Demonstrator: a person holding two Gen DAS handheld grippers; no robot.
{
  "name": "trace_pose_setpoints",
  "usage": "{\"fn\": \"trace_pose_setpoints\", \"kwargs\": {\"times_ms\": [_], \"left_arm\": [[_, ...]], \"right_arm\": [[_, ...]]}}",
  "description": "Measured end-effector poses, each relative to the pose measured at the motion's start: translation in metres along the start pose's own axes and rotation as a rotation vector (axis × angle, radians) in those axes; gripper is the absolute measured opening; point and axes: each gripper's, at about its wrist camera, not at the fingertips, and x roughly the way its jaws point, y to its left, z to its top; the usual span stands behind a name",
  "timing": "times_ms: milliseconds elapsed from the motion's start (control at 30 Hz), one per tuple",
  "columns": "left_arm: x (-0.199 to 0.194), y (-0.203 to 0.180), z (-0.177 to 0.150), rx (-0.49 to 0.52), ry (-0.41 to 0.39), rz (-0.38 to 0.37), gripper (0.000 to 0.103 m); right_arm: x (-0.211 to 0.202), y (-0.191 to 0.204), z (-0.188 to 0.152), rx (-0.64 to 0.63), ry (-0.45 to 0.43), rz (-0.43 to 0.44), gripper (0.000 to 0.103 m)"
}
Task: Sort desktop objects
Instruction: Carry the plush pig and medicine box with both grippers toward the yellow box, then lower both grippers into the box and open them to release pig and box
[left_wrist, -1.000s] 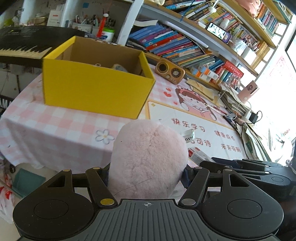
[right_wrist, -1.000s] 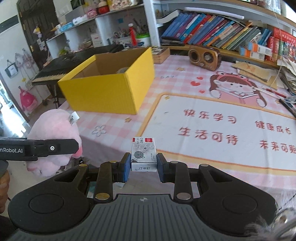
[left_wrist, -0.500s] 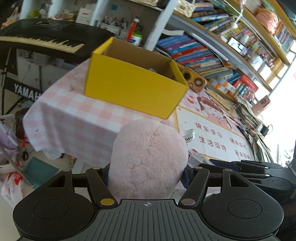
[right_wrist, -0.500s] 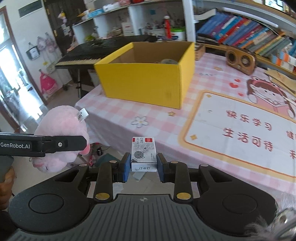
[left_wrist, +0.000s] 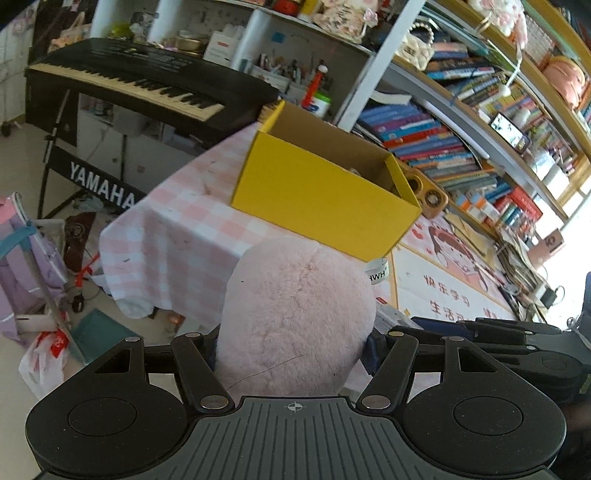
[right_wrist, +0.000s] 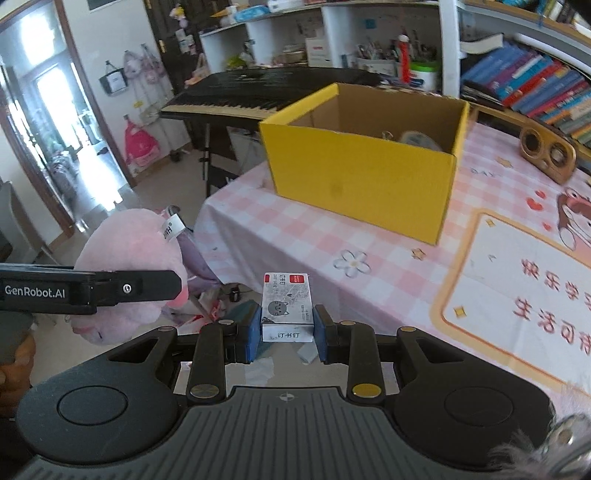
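Observation:
My left gripper (left_wrist: 293, 345) is shut on a pink plush toy (left_wrist: 295, 317) that fills the gap between its fingers; the toy also shows at the left of the right wrist view (right_wrist: 129, 273). My right gripper (right_wrist: 286, 325) is shut on a small white staples box (right_wrist: 286, 306) with a cat picture. Both are held off the table's front-left corner, above the floor. The open yellow cardboard box (right_wrist: 365, 177) stands on the pink checked tablecloth (right_wrist: 280, 236) ahead, with a few items inside; it also shows in the left wrist view (left_wrist: 321, 195).
A black Yamaha keyboard (left_wrist: 140, 88) on its stand is left of the table. Bookshelves (left_wrist: 443, 136) and a wooden radio (right_wrist: 546, 153) line the back. A printed desk mat (right_wrist: 524, 291) covers the table's right part. Bags and clutter lie on the floor (left_wrist: 48, 332).
Both grippers, still holding their objects, have pulled back and leftward from the table; the yellow box looks farther off and the floor and keyboard stand have come into view.

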Motion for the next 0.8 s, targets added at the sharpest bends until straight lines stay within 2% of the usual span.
{"fn": "trace_pose_setpoints", "kwargs": {"times_ms": [333,600,800], "left_arm": [[0.003,-0.002,0.037,0.014,-0.088,0.001,0.066],[0.02,-0.023,0.095,0.036,-0.213,-0.029,0.066],[0.042,-0.046,0.14,0.062,-0.292,-0.044,0.066]], "right_arm": [[0.0,-0.013,0.044,0.006,-0.093,0.018,0.027],[-0.003,-0.042,0.101,0.002,-0.211,0.005,0.027],[0.005,-0.071,0.145,-0.024,-0.269,-0.007,0.027]]}}
